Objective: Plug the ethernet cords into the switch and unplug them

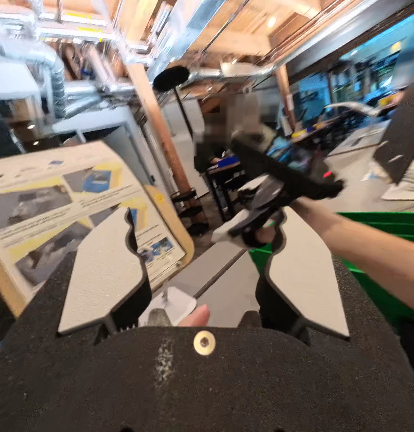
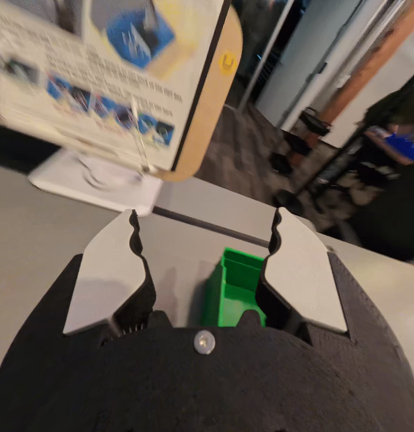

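White flat slab (image 2: 96,184) far left on my table (image 2: 26,233); blurred grey loops on top, maybe cords, can't tell.

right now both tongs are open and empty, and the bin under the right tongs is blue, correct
Not quite: the bin is green, not blue, as the right wrist view shows. The rest holds: the right tongs and the left tongs are both open and empty.
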